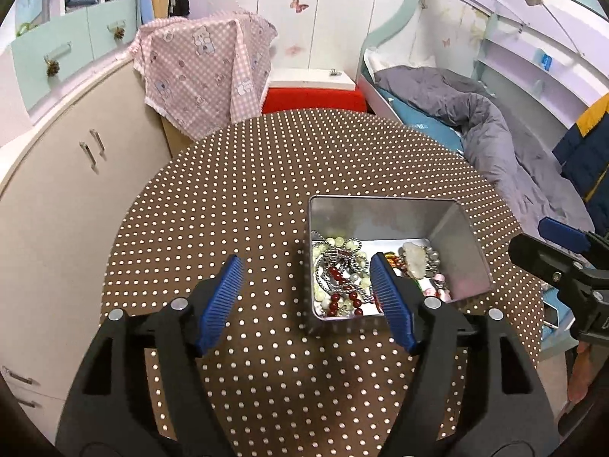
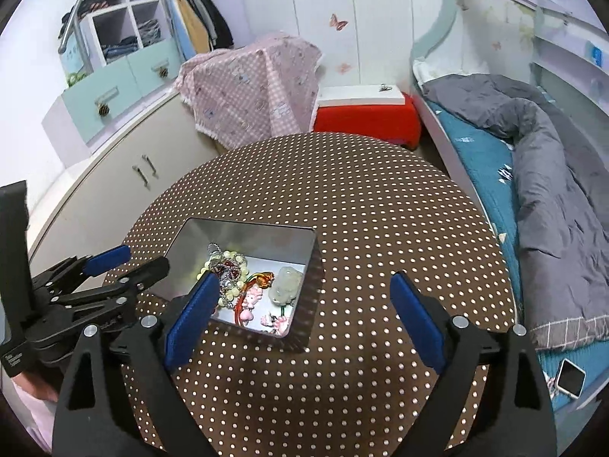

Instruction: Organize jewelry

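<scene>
An open silver tin (image 1: 380,221) stands on the round table with the brown dotted cloth (image 1: 247,190). Inside lies a tangle of jewelry (image 1: 342,278): pale and red beads, silver chains and a pale stone pendant (image 1: 415,259). My left gripper (image 1: 306,261) is open above the cloth by the tin's near-left corner, nothing between its blue pads. In the right wrist view the tin (image 2: 236,236) lies left of centre, with pink charms (image 2: 251,301) beside the beads (image 2: 228,266). My right gripper (image 2: 304,278) is open and empty over the tin's near-right corner. The left gripper (image 2: 110,266) also shows there at the left edge.
A bed with a grey duvet (image 2: 552,190) runs along the table's right side, a phone (image 2: 569,377) on its near corner. A beige cabinet (image 1: 76,190) stands to the left. Behind the table are a pink checked cloth (image 1: 205,68) and a red box (image 1: 312,101).
</scene>
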Demonstrator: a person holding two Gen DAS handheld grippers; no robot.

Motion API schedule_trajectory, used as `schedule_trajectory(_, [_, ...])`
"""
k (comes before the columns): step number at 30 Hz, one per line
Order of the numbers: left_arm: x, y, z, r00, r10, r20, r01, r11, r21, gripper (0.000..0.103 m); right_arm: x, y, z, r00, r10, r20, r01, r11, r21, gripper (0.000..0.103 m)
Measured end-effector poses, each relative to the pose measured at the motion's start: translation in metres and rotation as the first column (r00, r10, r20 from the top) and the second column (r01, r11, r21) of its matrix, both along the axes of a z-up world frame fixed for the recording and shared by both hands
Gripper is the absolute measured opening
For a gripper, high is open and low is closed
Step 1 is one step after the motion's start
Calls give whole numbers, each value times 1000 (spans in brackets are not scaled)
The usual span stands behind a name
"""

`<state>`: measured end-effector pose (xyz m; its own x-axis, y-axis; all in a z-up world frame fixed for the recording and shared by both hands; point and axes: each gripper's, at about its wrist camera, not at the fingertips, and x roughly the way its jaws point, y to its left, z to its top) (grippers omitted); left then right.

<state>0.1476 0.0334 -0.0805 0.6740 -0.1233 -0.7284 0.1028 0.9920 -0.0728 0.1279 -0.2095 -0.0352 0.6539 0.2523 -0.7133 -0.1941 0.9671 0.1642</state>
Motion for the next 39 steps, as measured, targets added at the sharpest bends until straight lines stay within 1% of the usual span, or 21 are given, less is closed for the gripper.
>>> schedule_trajectory(2, [-8,-3,8,1000,-4,20,4,1000,7,72,-7,-5,3,1000,-18,11,17,1000,6,89])
schedule_trajectory(5, [-15,-9,19,999,2,49,-3,1000,22,73,-17,-10,10,998,-41,36,41,999,18,92])
schedule_trajectory(9, [-30,-15,35,996,4,90,-6,1000,22,74,-31,-14,20,996,-56,74,54,998,22,94])
schedule_trajectory(15, [-54,-23,62,985,-6,174,1,1000,31,81,-50,-18,37,990,-74,122,71,997,26,95])
schedule_trajectory(18, [-68,-27,77,975,-13,223,6,999,32,85,-58,-18,46,986,-83,148,80,996,25,95])
schedule_trajectory(22, [-87,-32,96,956,-34,291,24,999,36,88,-70,-16,59,977,-84,196,79,996,34,95])
schedule_trajectory(25, [-100,-32,109,938,-24,346,10,999,44,89,-80,-16,68,968,-82,238,77,997,32,95])
schedule_trajectory(28, [-109,-31,119,924,-18,382,3,999,38,90,-92,-14,78,955,-82,285,79,997,23,95])
schedule_trajectory(34, [-125,-28,130,900,-7,435,-9,999,34,91,-107,-12,90,925,-103,367,108,994,7,95])
schedule_trajectory(36, [-129,-28,133,896,-1,444,-13,1000,29,91,-113,-11,92,914,-109,392,116,993,6,95])
schedule_trajectory(39, [-132,-30,135,892,5,452,-27,999,42,91,-118,-7,93,903,-105,417,120,993,-11,95])
